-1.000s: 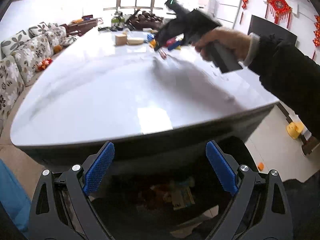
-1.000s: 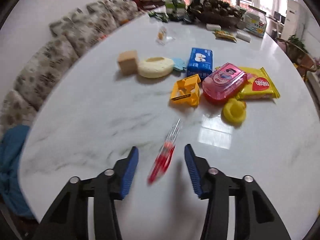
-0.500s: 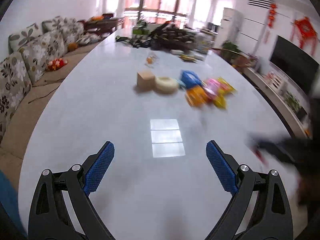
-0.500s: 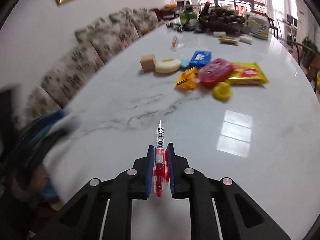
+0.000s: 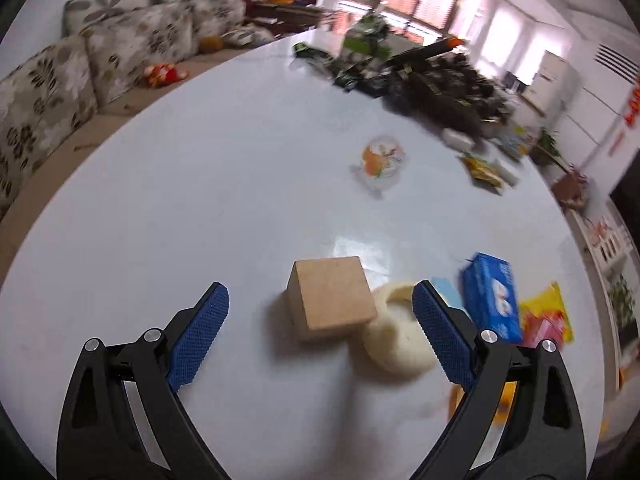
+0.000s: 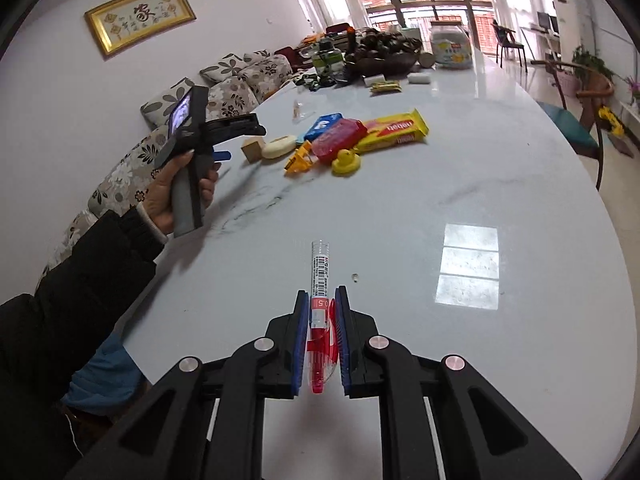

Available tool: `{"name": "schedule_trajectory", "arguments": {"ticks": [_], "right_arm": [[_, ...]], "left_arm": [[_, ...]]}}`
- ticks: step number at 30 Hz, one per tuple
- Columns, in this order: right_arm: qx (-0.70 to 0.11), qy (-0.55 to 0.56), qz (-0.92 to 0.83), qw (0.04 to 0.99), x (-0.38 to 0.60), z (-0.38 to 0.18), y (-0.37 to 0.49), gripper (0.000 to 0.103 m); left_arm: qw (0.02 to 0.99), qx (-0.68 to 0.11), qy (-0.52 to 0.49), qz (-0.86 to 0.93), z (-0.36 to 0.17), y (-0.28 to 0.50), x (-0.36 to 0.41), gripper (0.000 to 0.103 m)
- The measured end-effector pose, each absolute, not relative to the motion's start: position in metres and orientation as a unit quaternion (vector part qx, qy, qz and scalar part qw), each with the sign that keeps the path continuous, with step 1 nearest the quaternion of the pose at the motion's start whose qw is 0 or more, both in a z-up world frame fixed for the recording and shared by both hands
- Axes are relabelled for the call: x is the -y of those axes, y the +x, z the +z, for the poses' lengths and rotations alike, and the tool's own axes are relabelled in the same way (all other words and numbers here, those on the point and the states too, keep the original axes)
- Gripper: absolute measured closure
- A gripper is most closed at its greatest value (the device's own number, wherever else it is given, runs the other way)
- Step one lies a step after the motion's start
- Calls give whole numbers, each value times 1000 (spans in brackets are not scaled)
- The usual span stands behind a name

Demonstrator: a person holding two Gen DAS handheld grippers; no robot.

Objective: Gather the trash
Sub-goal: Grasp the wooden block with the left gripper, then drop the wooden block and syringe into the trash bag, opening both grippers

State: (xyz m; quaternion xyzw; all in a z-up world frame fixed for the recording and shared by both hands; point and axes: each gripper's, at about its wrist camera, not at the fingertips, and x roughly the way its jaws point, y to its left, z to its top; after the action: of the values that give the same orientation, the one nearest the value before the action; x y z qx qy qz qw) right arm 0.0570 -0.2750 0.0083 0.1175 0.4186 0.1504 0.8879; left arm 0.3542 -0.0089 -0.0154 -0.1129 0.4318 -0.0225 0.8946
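Two hand-held grippers over the white desk (image 6: pixel 500 168). Right hand-held gripper (image 6: pixel 322 336) is clamped on a red pen pack (image 6: pixel 320 312), nearer the camera than the wooden block (image 5: pixel 330 298). Left hand-held gripper (image 5: pixel 320 334), jaws apart, apparently straddles that block; image blurred.

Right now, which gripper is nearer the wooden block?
Left. The left gripper hangs open right over the wooden block; the right gripper is far back, shut on a pen tube.
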Motion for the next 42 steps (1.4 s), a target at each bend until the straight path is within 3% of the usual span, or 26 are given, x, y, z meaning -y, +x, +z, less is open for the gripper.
{"name": "schedule_trajectory", "arguments": {"ticks": [1, 3, 4, 6, 10, 15, 19, 26, 34, 35, 36, 37, 38, 42], "right_arm": [[-417, 122, 151, 888, 277, 7, 57, 90], [-416, 129, 151, 887, 280, 5, 57, 90], [-415, 132, 150, 888, 281, 5, 57, 90], [-412, 136, 153, 888, 281, 6, 55, 90], [-398, 133, 164, 893, 271, 16, 44, 90], [-384, 124, 198, 893, 245, 37, 15, 90], [-391, 120, 237, 881, 216, 40, -23, 90], [-465, 91, 297, 829, 161, -6, -97, 90], [-576, 62, 287, 762, 127, -120, -95, 89], [-592, 55, 281, 753, 122, -143, -89, 87], [-603, 48, 279, 746, 120, -157, -86, 67], [-612, 36, 275, 741, 116, -174, -82, 54], [-614, 14, 264, 744, 114, -186, -80, 47], [-605, -12, 264, 751, 116, -180, -88, 48]], "left_arm": [[892, -438, -112, -9, -18, 353, 10, 15], [897, -427, -112, 1, -21, 353, 10, 36], [898, -422, -120, -26, -17, 350, 10, 62], [898, -427, -101, -22, -10, 339, 11, 64], [922, -380, -54, -55, 19, 282, 10, 64], [930, -336, -42, -146, 56, 152, -4, 64], [927, -325, 1, -188, 56, 39, -9, 64], [892, -386, 37, -231, -5, -92, -22, 64], [818, -524, 80, -222, -143, -84, -20, 64], [811, -535, 84, -221, -164, -78, -19, 56], [801, -547, 88, -227, -181, -72, -18, 49], [793, -560, 101, -217, -205, -63, -16, 33], [789, -566, 108, -213, -217, -57, -17, 25], [769, -597, 126, -192, -254, -47, -23, 25]]}}
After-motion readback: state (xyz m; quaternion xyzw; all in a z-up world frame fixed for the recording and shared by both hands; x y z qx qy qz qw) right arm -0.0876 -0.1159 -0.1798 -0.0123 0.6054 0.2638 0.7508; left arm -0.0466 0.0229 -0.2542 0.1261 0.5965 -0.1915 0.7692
